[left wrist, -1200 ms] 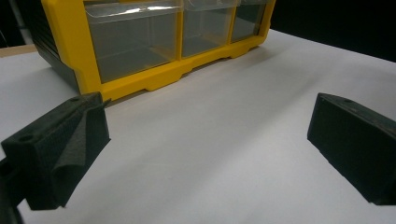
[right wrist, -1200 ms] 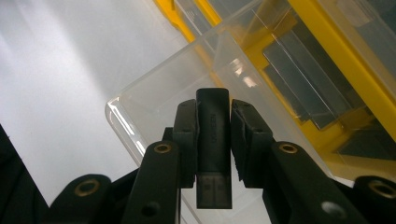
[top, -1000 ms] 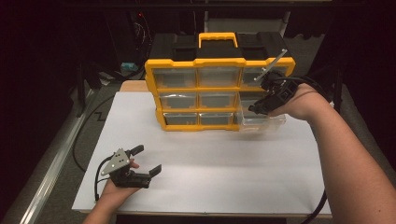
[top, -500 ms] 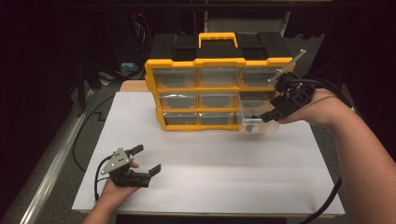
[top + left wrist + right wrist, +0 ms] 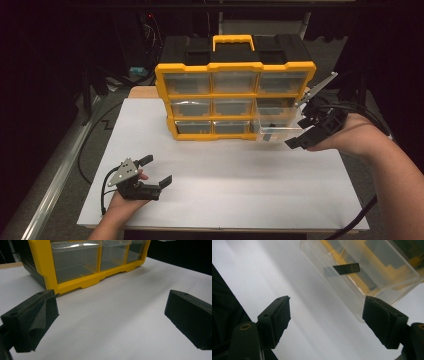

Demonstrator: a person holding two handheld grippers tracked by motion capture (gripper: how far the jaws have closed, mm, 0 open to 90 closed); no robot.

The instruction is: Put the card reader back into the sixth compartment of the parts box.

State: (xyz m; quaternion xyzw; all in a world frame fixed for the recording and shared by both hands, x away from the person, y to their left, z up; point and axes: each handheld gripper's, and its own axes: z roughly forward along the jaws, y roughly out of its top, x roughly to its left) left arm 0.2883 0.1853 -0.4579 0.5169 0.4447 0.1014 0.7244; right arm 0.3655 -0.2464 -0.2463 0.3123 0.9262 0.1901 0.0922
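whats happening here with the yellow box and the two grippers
A person works at a white table with a gripper in each hand. The bottom right clear drawer of the yellow organizer is pulled out, with a small dark piece inside it. The right gripper sits beside that drawer; its jaws have just been opening and nothing is between them. The left gripper rests open on the table near the front edge, holding nothing.
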